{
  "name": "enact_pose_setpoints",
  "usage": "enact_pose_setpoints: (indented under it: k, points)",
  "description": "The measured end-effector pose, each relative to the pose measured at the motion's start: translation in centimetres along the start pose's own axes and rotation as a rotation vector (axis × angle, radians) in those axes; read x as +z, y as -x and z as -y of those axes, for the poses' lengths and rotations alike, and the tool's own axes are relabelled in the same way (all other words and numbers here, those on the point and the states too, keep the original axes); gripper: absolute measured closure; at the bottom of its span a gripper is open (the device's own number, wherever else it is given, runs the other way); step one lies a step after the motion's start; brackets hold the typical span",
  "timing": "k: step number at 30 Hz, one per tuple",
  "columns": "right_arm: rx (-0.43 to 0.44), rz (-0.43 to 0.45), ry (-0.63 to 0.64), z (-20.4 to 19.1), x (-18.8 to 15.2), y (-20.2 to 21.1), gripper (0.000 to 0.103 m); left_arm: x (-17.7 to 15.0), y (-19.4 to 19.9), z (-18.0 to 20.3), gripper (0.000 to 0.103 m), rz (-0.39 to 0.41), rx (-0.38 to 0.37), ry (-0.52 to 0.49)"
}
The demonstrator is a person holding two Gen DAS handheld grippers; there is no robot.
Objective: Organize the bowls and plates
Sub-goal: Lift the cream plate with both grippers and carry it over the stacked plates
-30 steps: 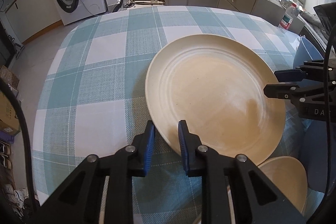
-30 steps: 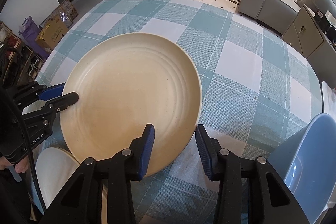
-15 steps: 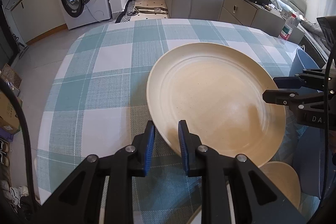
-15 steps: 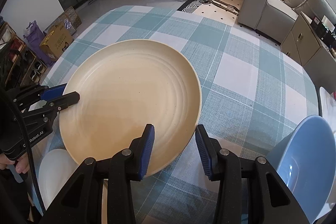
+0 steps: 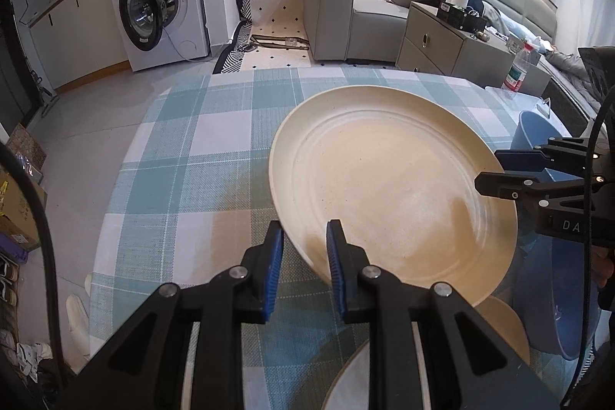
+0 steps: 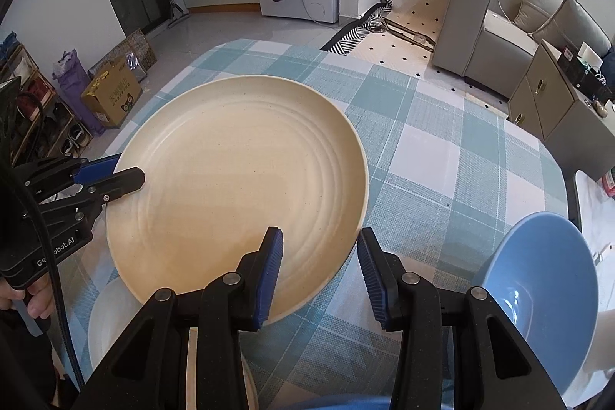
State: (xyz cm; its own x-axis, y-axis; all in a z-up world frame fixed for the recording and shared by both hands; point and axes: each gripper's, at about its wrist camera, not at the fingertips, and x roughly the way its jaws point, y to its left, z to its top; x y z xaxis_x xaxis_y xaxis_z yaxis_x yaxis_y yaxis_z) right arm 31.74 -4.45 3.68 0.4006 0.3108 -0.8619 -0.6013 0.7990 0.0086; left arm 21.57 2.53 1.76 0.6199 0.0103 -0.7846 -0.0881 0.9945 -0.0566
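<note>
Blue bowl (image 6: 538,279) partly cut off.

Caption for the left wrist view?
Both tools grip a cream plate above the checked tablecloth.

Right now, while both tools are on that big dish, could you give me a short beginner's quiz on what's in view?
1. What do the left fingers pinch?
2. The bowl is: A red, B blue, C green.
3. True or false: the washing machine has its door shut.

Key: 1. The rim of the cream plate. 2. B. 3. False, it hangs open.
</note>
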Motion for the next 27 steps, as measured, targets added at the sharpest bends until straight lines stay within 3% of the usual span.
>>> enact_pose_setpoints:
  k: [27]
  points:
    - [-0.020,0.135,0.015,-3.7,-3.4,9.1,0.061,-1.8,7.8,0.8,0.082,0.134,0.006,-0.027]
